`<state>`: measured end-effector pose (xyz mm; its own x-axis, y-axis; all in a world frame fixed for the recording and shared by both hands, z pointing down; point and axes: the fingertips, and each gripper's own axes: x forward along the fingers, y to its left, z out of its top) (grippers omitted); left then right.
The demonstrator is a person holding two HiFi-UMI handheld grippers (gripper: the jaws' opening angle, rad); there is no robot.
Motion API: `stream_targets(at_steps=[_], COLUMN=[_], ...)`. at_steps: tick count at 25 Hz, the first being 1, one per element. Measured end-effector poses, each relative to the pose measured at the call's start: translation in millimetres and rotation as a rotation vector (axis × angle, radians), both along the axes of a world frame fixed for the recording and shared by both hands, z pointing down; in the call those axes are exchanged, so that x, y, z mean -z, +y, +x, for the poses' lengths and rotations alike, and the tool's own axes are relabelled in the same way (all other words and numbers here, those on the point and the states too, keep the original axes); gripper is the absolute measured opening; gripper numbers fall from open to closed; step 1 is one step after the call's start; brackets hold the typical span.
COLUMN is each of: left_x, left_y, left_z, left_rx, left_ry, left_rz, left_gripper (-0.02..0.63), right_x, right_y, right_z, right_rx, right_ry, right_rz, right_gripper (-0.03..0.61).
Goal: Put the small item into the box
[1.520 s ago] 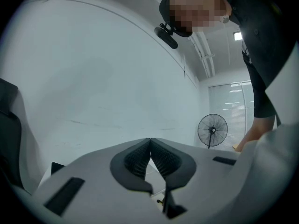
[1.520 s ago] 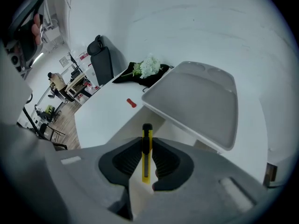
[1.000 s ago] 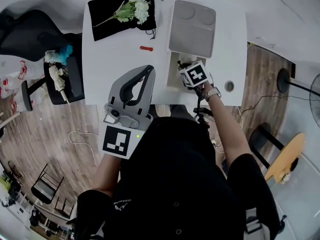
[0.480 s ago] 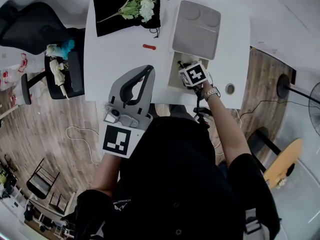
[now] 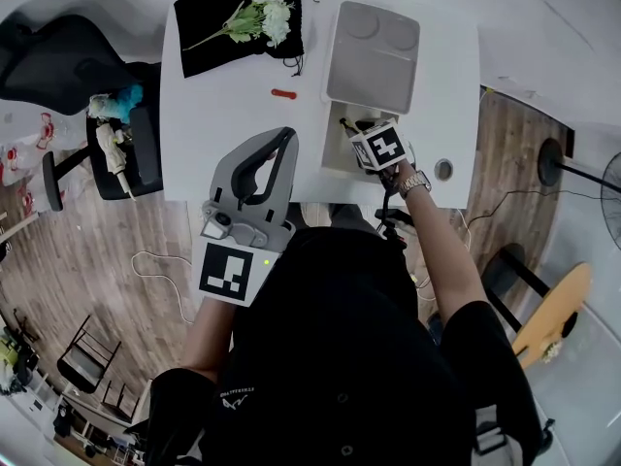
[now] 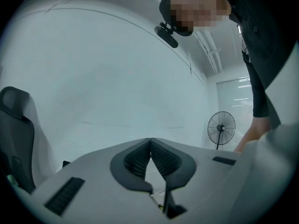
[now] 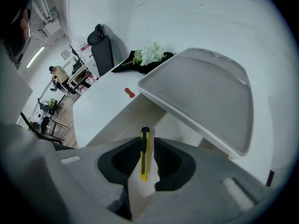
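My right gripper [image 7: 147, 143] is shut on a slim yellow utility knife [image 7: 144, 160], which stands edge-on between the pads. It hovers over the open white box [image 7: 134, 121], just in front of the raised grey lid [image 7: 205, 94]. In the head view the right gripper [image 5: 347, 126] is at the box [image 5: 336, 153], below the lid [image 5: 374, 51]. A small red item [image 5: 283, 93] lies on the white table [image 5: 233, 105] left of the box; the right gripper view shows this red item [image 7: 128, 93] too. My left gripper [image 5: 288, 136] is shut and empty, held high near my chest.
A black cloth [image 5: 218, 42] with white flowers [image 5: 264, 10] lies at the table's far left corner. A round hole [image 5: 443, 169] sits in the table right of the box. A dark chair [image 5: 58, 61] and a stool stand left of the table.
The right gripper with the knife has edged slightly further over the box. The left gripper has stayed where it was.
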<state>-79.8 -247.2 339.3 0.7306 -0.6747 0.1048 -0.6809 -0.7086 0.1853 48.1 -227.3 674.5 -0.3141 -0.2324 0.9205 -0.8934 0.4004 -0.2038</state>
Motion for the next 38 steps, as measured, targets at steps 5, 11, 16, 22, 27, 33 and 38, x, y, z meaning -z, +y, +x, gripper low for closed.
stream_targets(at_steps=[5,11,16,22,27,33,38], left_x=[2.8,5.8,6.1,8.4,7.5,8.6,9.4], left_y=[3.7,14.5,24.1,37.6,50.0,60.2,66.0], left_z=[10.9,29.6,44.6,61.4,69.2,73.4,71.5], left_rx=[-0.022,-0.058,-0.087,-0.105,-0.104,-0.081,-0.064], left_ry=[0.004,0.013,0.012,0.014,0.009,0.002,-0.004], left_rz=[0.010,0.013,0.018,0.024,0.023,0.031,0.047], left_gripper=[0.005,0.005,0.005,0.005,0.005,0.005,0.005], right_x=[28.2,77.5,129.2,193.9,245.5,285.1,296.9], right_y=[-4.1,-6.2,-5.9,7.4,22.9,53.5,71.9], right_z=[4.7,14.4,25.7,39.3,51.0,69.8,75.0], right_rx=[-0.030,-0.089,-0.153,-0.236,-0.286,-0.332,-0.334], right_ry=[-0.072,-0.146,-0.226,-0.335,-0.417,-0.427,-0.445], right_rz=[0.065,0.182,0.294,0.430,0.529,0.643,0.677], right_gripper=[0.072,0.006,0.006,0.006,0.006,0.006,0.006])
